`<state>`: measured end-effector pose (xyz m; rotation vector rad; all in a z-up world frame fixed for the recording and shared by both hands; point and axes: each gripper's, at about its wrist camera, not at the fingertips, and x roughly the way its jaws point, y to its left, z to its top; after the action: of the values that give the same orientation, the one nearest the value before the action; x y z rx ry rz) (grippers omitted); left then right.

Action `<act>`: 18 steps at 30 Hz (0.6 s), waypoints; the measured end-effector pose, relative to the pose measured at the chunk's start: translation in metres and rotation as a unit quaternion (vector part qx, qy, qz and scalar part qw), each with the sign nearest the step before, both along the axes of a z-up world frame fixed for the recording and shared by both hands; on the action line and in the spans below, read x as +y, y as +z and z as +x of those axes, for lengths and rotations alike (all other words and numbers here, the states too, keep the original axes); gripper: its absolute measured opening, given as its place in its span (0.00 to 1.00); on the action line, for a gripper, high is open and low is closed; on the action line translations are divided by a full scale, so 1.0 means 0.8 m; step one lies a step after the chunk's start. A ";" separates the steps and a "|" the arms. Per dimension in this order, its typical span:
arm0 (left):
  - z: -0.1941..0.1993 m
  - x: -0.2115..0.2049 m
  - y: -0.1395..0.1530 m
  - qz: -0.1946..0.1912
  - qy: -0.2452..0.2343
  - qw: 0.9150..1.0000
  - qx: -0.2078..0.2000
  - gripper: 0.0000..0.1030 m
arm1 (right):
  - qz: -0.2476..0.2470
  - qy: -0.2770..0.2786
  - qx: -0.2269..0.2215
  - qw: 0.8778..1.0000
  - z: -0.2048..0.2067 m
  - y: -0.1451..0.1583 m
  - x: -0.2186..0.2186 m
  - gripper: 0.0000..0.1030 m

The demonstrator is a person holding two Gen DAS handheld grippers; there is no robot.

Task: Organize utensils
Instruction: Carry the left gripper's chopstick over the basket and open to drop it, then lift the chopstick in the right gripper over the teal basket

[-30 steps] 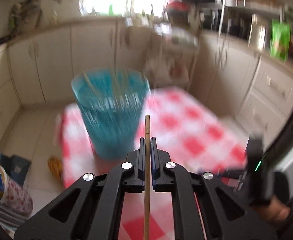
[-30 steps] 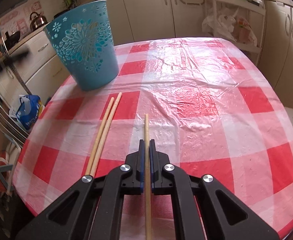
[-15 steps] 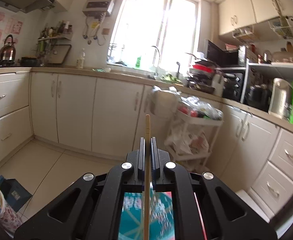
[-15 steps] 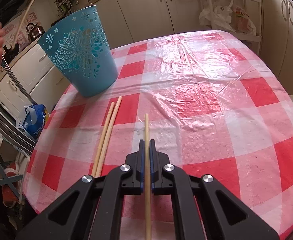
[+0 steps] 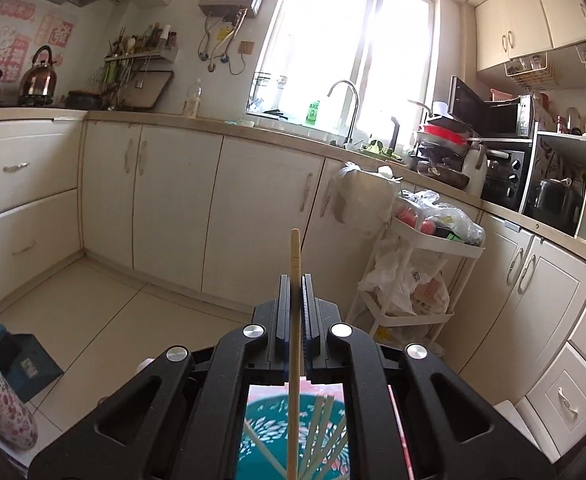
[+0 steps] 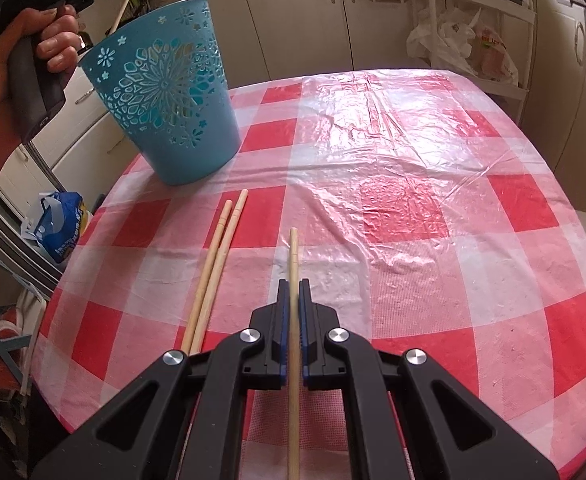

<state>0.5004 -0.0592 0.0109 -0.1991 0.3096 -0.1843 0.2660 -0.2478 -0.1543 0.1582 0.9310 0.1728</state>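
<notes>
My left gripper [image 5: 296, 280] is shut on a wooden chopstick [image 5: 294, 252] that sticks out ahead of the jaws and runs back under them. Directly below, through the gripper frame, I see the open mouth of the blue cutout holder [image 5: 261, 440] with several chopsticks [image 5: 319, 428] inside. In the right wrist view the same blue holder [image 6: 165, 100] stands at the table's far left, and a hand [image 6: 1, 72] holds the left gripper above its rim. My right gripper [image 6: 293, 286] is shut on another chopstick [image 6: 293, 252] over the checked cloth. Two loose chopsticks [image 6: 215, 260] lie left of it.
The red-and-white checked tablecloth [image 6: 433, 208] covers the table. Cream kitchen cabinets [image 5: 173, 208] and a white trolley with plastic bags [image 5: 417, 280] stand beyond the table. A blue bag [image 6: 59, 226] sits on the floor left of the table.
My left gripper has risen with its chopstick to above the blue holder and now points across the kitchen. The right gripper has stayed put with its chopstick.
</notes>
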 end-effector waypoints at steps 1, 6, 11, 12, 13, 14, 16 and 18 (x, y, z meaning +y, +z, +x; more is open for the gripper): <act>0.000 0.000 -0.003 0.004 -0.001 1.000 0.005 0.05 | 0.001 0.000 0.000 1.000 0.000 0.000 0.000 0.06; -0.009 -0.003 -0.019 0.019 -0.003 1.000 0.022 0.05 | 0.005 -0.002 0.000 1.000 -0.001 0.000 -0.001 0.06; -0.025 -0.010 -0.034 0.040 -0.012 0.998 0.039 0.05 | -0.008 0.006 -0.004 1.000 -0.002 0.001 0.004 0.09; -0.030 -0.011 -0.036 0.045 -0.017 0.998 0.044 0.05 | -0.018 0.009 -0.006 1.000 -0.003 0.001 0.007 0.09; -0.034 -0.012 -0.039 0.049 -0.020 0.997 0.049 0.08 | -0.027 0.011 -0.009 1.000 -0.003 0.001 0.011 0.09; -0.041 -0.013 -0.041 0.053 -0.021 0.997 0.053 0.10 | -0.040 0.015 -0.012 0.999 -0.004 0.001 0.015 0.09; -0.061 -0.008 -0.044 0.052 -0.018 0.997 0.063 0.31 | -0.061 0.021 -0.019 0.998 -0.006 0.001 0.021 0.09; -0.089 0.003 -0.046 0.043 -0.009 0.997 0.060 0.46 | -0.072 0.025 -0.023 0.997 -0.007 0.001 0.023 0.09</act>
<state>0.4295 -0.0566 -0.0259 -0.1217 0.4388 -0.1770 0.2603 -0.2290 -0.1533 -0.0019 0.8988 0.1539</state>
